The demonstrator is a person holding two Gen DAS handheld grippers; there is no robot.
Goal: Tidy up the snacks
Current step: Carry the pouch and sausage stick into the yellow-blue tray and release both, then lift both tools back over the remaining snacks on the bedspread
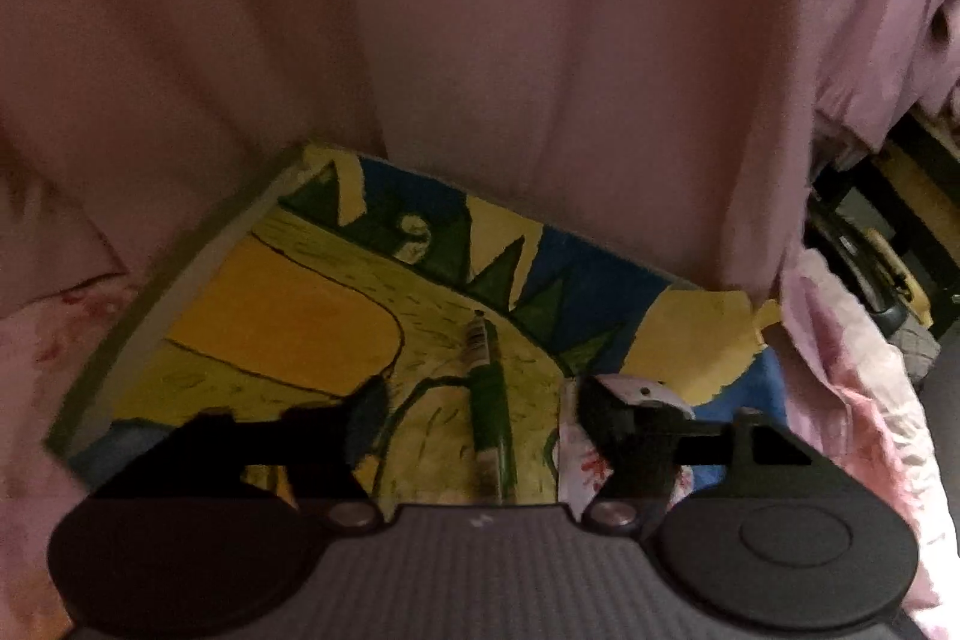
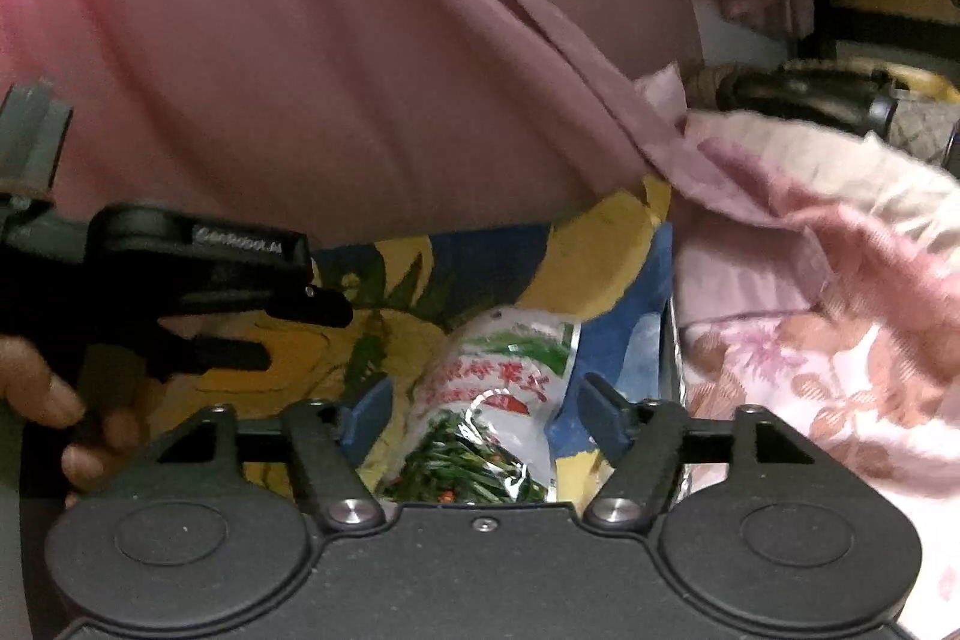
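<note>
— Jaws first: what do they grip?
— Nothing. The right gripper stands spread, a silver-and-green foil snack packet lying loose between its fingers, near the right edge of the yellow, blue and green painted board.
— And the other?
— The left gripper gapes too, over a slim green snack stick flat mid-board. Beyond, a pink curtain hangs at the far edge.

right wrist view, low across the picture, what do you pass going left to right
person's hand on the other hand-held gripper → yellow and blue painted board → white and green snack packet lying between the open fingers of this hand-held gripper → pink floral blanket
</note>
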